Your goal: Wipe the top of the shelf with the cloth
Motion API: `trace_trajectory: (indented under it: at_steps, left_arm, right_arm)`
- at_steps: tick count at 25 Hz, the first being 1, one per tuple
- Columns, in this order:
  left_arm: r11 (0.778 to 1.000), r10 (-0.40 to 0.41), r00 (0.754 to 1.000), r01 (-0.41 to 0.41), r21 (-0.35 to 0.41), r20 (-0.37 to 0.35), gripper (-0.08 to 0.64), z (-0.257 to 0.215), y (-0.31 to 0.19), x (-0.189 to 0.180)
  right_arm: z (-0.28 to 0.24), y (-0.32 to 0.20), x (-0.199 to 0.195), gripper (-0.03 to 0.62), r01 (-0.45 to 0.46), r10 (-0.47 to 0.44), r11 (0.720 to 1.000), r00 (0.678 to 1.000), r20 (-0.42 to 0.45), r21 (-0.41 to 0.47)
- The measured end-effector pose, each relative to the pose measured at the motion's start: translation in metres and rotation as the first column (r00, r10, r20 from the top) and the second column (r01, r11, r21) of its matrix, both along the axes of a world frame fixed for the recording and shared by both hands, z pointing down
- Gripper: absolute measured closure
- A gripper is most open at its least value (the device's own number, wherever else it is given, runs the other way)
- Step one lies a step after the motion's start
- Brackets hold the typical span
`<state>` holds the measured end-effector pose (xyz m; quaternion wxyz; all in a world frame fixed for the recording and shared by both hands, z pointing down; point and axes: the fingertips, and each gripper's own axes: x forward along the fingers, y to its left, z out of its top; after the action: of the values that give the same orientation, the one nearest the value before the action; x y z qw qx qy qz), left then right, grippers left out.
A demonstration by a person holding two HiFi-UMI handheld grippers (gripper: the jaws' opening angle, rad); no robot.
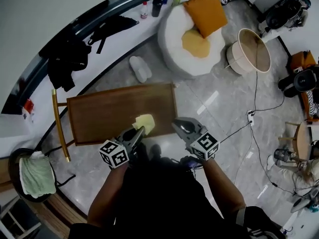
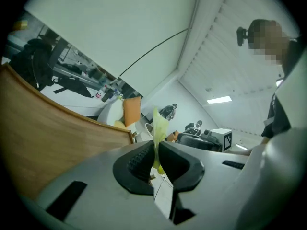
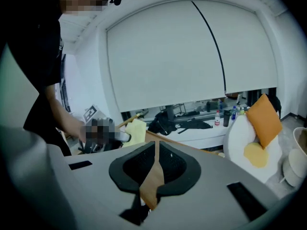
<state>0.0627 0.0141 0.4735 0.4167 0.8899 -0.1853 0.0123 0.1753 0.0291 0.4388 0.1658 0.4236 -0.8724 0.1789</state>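
There is one cloth, pale yellow, and one wooden shelf. The left gripper is clenched on the cloth, which stands up as a thin fold between its jaws in the left gripper view. The loose part lies on the near right corner of the shelf top, just ahead of the jaw tips. The right gripper is just right of the left one, past the shelf's right edge. Its jaws are pressed together with nothing held; only the brown of the shelf shows beyond them.

Beyond both grippers sits one white beanbag carrying two cushions, an orange cushion and a yellow cushion. One cream lampshade lies tipped to its right. One white slipper lies on the floor between the shelf and the beanbag. Far left of the left gripper, a pale green towel lies on a dark round seat. Black garments are draped over the white ledge beyond the shelf, with what look like a few bottles further along it. A cable trails across the floor to the right of the right gripper.
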Motion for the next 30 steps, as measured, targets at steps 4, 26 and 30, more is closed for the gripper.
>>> trace_trajectory:
  at_steps: [4,26,30]
  left_arm:
    - [0.997,0.065,0.998,-0.065,-0.038,-0.001,0.531,0.013,-0.027,0.020]
    - [0.957,0.181,0.948,-0.109,-0.268,0.261,0.531,0.138,-0.107,0.167]
    - [0.964,0.159,0.924,-0.068,-0.258,0.348,0.531,0.154,-0.121,0.177]
  right_arm:
    - [0.005,-0.034,0.014,0.563,-0.069,0.069,0.998,0.997,-0.040,-0.011]
    - [0.087,-0.114,0.086,0.563,-0.005,-0.014,0.987,0.993,-0.119,-0.162]
    - [0.092,-0.122,0.102,0.563,0.009,-0.028,0.985,0.994,-0.107,-0.174]
